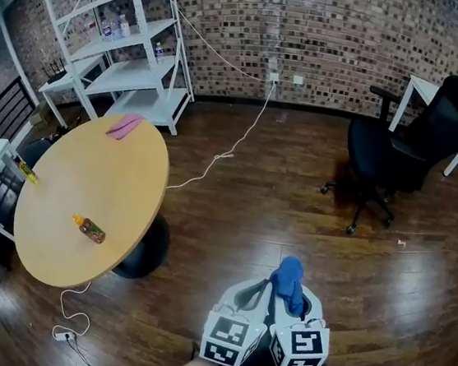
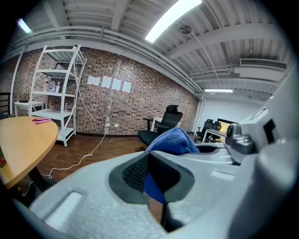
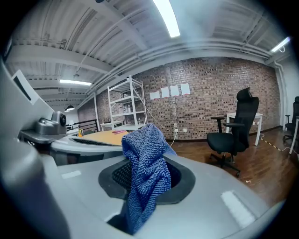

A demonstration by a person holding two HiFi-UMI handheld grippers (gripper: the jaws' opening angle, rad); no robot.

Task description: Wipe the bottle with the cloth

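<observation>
Both pairs of jaws are closed, but only one has anything in it. On the left gripper [image 1: 258,293] the two pads are pressed together and grip nothing. The right gripper [image 1: 295,304] pinches the blue cloth [image 1: 289,276], which bunches up above the pads and hangs down in a fold on the near side. The two grippers sit side by side, almost touching, marker cubes toward the person. They are over the dark wooden floor [image 1: 292,211] and point slightly downward into the room.

The bottle [image 1: 89,229] is well apart from them. It lies on its side on the round wooden table [image 1: 130,182] to the left, closer to the table's near edge than to its far one. Its body is dark and its cap end is orange. A pink cloth [image 1: 125,126] rests at the table's far rim, and a small yellow item [image 1: 27,171] sits at its left edge.

Behind the table a white shelf rack [image 1: 122,41] stands against the brick wall [image 1: 329,41]. A white cable [image 1: 224,153] trails from the wall across the floor toward the table, and off to the right is a black office chair [image 1: 398,157].
</observation>
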